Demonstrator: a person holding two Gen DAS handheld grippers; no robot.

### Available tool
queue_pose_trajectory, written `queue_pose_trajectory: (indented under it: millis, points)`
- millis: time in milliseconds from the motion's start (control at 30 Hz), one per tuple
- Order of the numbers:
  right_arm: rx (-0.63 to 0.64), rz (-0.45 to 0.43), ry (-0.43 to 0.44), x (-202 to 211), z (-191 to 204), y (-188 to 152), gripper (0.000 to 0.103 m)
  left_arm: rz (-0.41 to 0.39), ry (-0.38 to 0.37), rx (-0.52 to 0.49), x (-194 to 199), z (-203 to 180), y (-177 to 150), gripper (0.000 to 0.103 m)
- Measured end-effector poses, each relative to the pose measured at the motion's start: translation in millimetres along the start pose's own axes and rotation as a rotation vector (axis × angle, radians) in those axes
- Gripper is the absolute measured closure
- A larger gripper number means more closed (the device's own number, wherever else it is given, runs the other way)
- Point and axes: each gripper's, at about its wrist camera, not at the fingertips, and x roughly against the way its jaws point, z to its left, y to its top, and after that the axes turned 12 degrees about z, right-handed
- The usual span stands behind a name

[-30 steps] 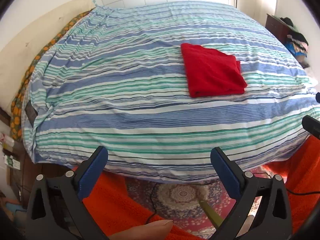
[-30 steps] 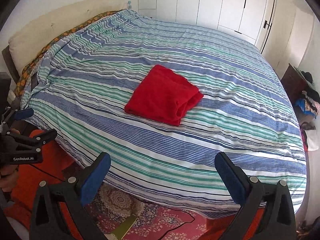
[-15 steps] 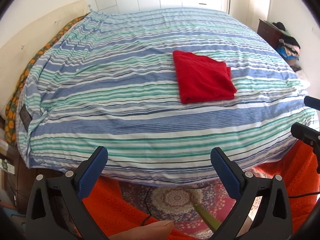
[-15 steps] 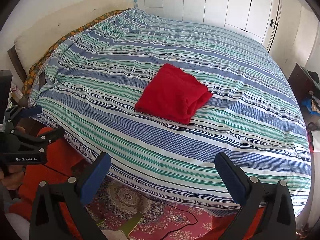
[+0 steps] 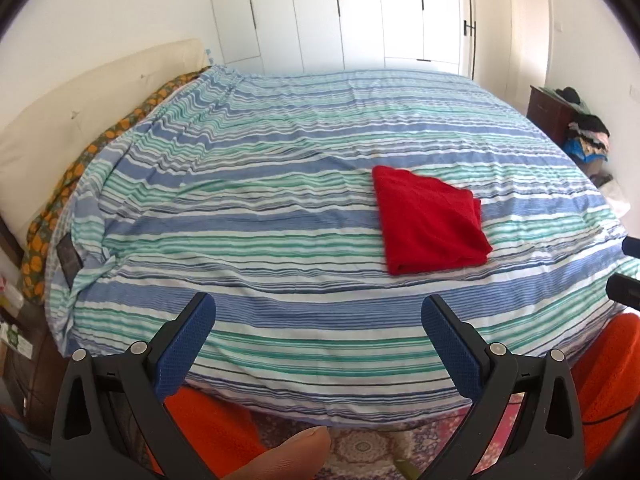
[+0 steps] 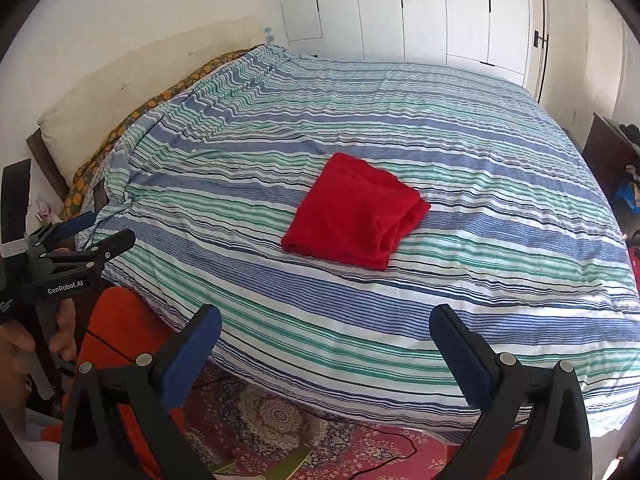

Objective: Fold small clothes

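1. The red garment [image 5: 430, 222] lies on the striped duvet [image 5: 256, 216] of the bed, right of the middle in the left wrist view, already folded into a compact, roughly square packet. In the right wrist view the same red garment [image 6: 352, 212] shows layered, rounded edges at its near right corner.
2. The left gripper [image 5: 316, 324] hangs off the near edge of the bed with its blue-padded fingers [image 5: 186, 344] spread wide and nothing between them.
3. The right gripper [image 6: 324, 338] is likewise held back from the bed, fingers spread and empty. The left gripper also shows from the side at the left of the right wrist view, in the person's hand [image 6: 24, 344].
4. Judging by the neat packet and both tools well apart from it, the fold looks finished, or close to it; the step in hand is probably to check it or to give one last tidy.
5. If another fold is wanted, it would go best to pinch the two near corners together, one per gripper, taking every layer at once so that the inner plies do not slip.
6. Lift low and carry the edge over evenly, since the soft duvet gives under pressure and can drag the stack askew.
7. Release only once the edges line up.
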Motion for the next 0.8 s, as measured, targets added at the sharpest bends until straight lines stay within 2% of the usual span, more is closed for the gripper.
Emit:
queue_pose_trajectory:
  millis: [133,200,333,400,500,633,800]
  points:
    - [-0.018,-0.007,-0.106,4.7,-5.8,2.4,0.001,0.077,-0.071,0.011,-0.3,-5.9,-0.1,0.000]
    - [-0.026,0.003,-0.123,6.4,-7.2,3.9,0.001,0.111,-0.084,0.022,-0.7,-10.2,-1.7,0.000]
    - [-0.013,0.016,-0.126,9.5,-4.4,3.9,0.001,0.128,-0.029,-0.011,-4.4,-23.9,-6.0,0.001]
    - [0.030,0.024,-0.161,8.9,3.3,2.3,0.001,0.142,0.011,-0.032,-5.7,-30.2,-8.4,0.001]
    - [0.067,0.047,-0.208,5.3,11.9,0.7,0.001,0.172,0.026,-0.044,-7.7,-32.8,-9.7,0.001]
    - [0.054,0.083,-0.165,1.5,13.5,0.8,0.001,0.206,0.011,-0.047,-8.4,-33.7,-10.7,0.001]
    - [0.066,0.107,-0.157,-2.2,20.8,-1.1,0.001,0.215,0.012,-0.063,-6.1,-37.1,-12.0,0.001]
